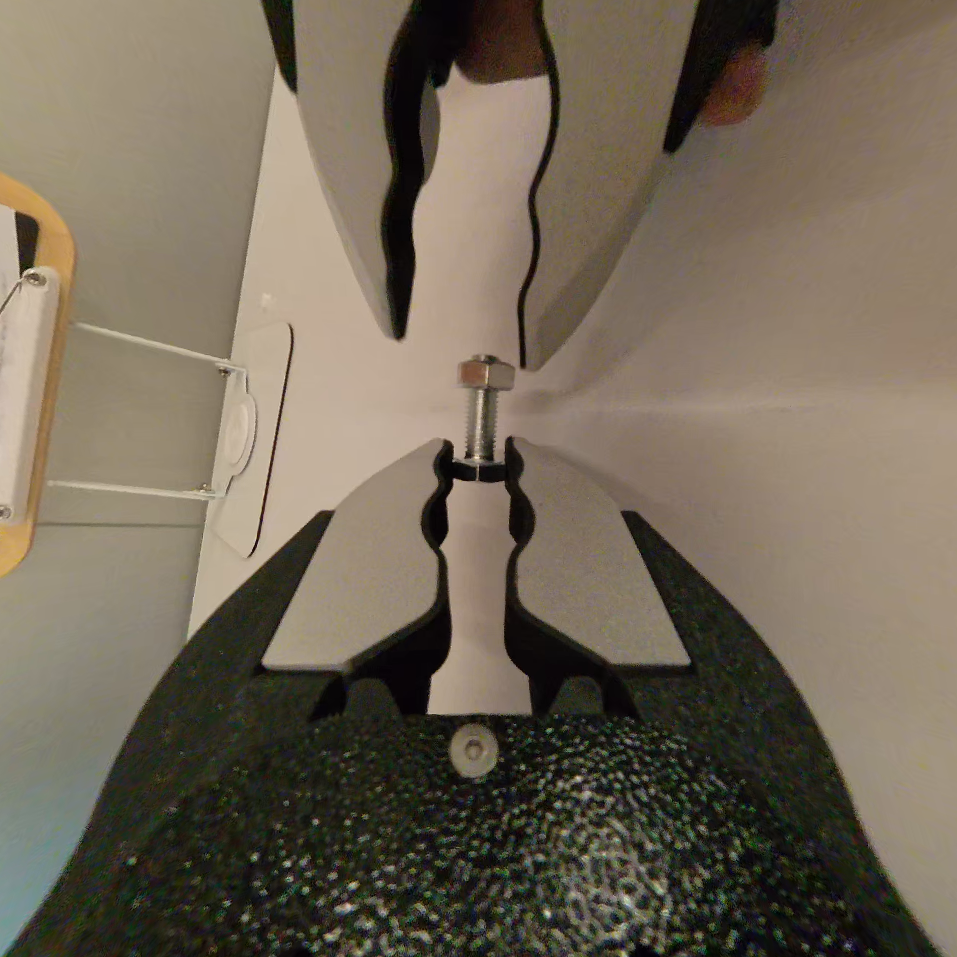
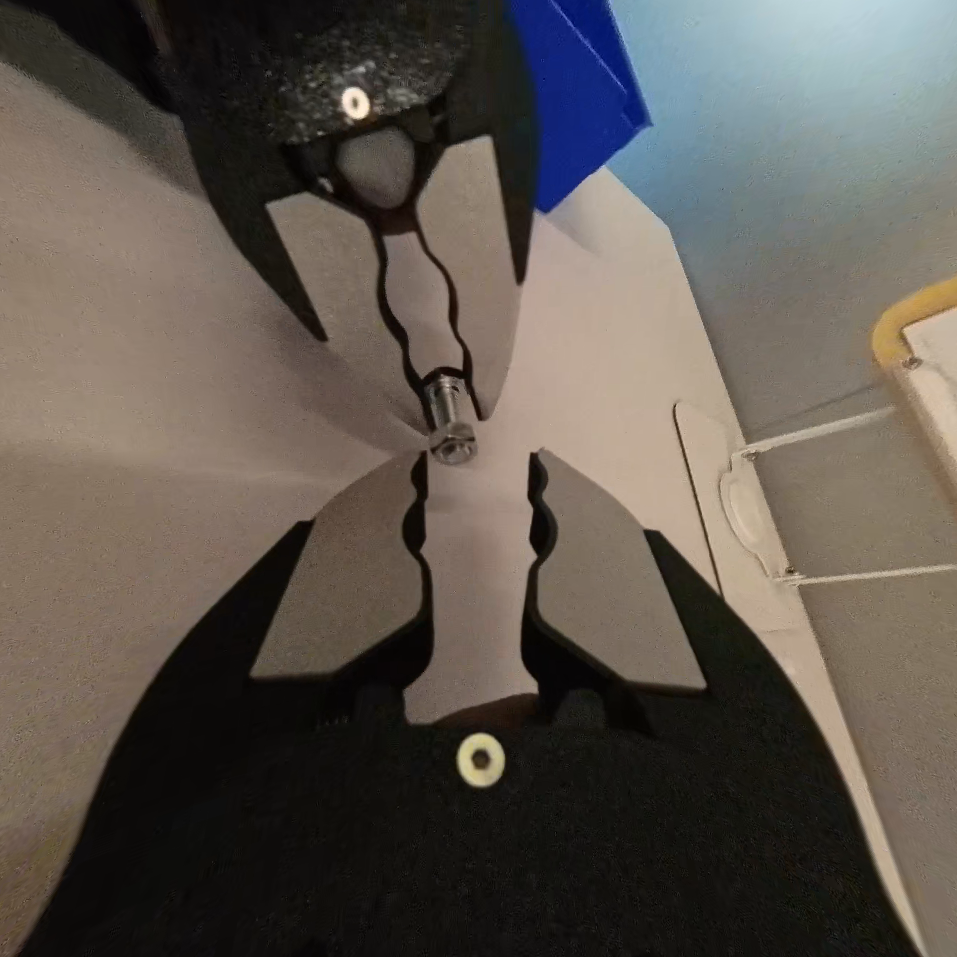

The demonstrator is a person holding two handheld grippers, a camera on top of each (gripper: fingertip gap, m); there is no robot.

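The bolt (image 1: 479, 414), silver and threaded, is clamped by its head between the black pads of the left tool (image 1: 476, 455), its shank pointing straight out along the fingers above the white table (image 1: 725, 466). A silver hex nut (image 1: 485, 374) sits at the far end of the thread. The right tool (image 2: 479, 458) faces the left one tip to tip, its jaws spread with nothing between them; one fingertip (image 2: 419, 466) lies just beside the nut without gripping it. In the left wrist view a person's fingers (image 1: 735, 88) wrap the right tool's body at the top of the frame. Near one edge of the table a white rounded plate (image 1: 261, 440) lies flat, and thin white bars (image 1: 150, 342) run from it out past that edge to a wood-rimmed board (image 1: 52, 362). A blue box (image 2: 580, 103) shows behind the left tool.
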